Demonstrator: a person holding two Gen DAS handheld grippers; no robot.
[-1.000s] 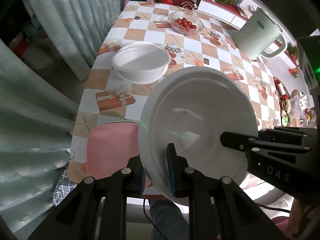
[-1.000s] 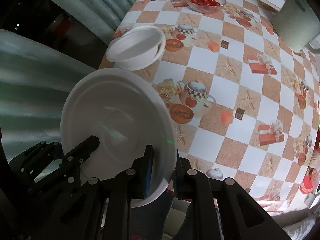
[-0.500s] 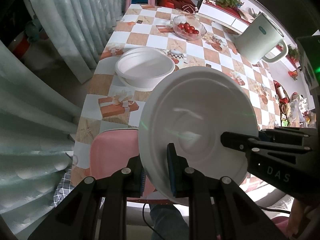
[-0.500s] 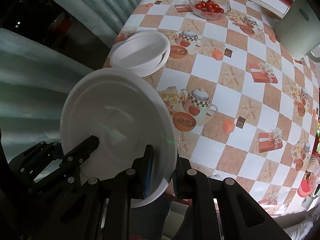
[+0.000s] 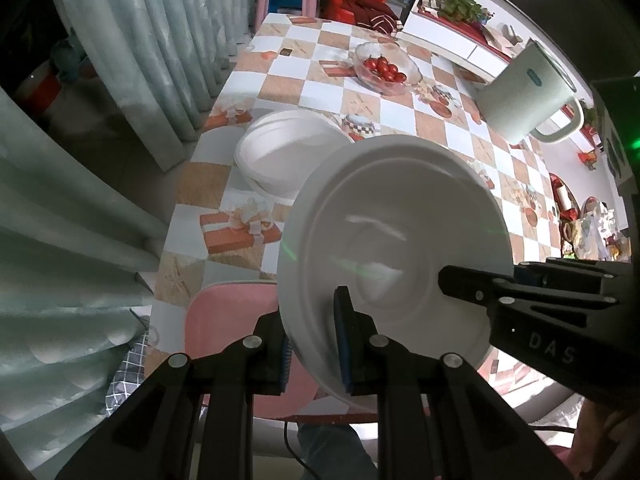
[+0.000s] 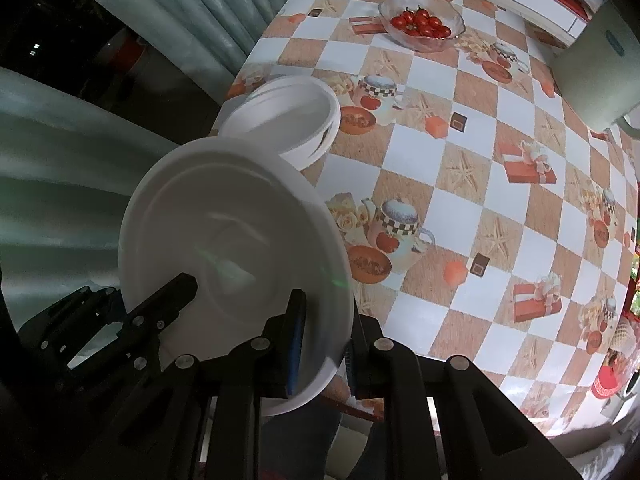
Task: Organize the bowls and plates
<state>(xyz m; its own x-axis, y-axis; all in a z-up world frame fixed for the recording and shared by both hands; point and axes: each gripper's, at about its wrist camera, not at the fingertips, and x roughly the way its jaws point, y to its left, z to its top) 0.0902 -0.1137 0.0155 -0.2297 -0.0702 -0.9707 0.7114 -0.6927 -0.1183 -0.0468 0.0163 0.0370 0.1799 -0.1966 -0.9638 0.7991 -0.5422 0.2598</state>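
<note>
Holding one white plate (image 5: 394,236) between them, both grippers clamp its rim from opposite sides. Left gripper (image 5: 314,350) pinches the plate's near-left edge, blue pads pressed on either face of the rim. Right gripper (image 6: 324,338) does the same on the opposite edge, fingers closed tight on the rim. Each one shows in the other's camera as a black finger lying across the plate face. Plate is tilted, concave side up toward the cameras, carried in the air above the near edge of the table (image 6: 460,184), not touching it. Landmark: stacked white bowls (image 5: 286,152) on the checkered tablecloth. Plate hangs just in front of the bowls, its far rim overlapping the stack in both views; cannot tell contact, looks apart and higher. Bowl stack sits near the table's left edge, close to the pale green curtain (image 5: 160,40). Beyond the bowls, further along the table, a glass bowl of cherry tomatoes (image 6: 420,26). Right of the bowls and further back, a white kettle (image 5: 524,96) with handle. Below and nearer than the bowls, off the table edge, a pink chair seat (image 5: 228,328) sits under the left gripper. Person's trouser leg (image 5: 332,448) shows at the bottom, under the plate. Slight motion blur on the bowls in both frames.
</note>
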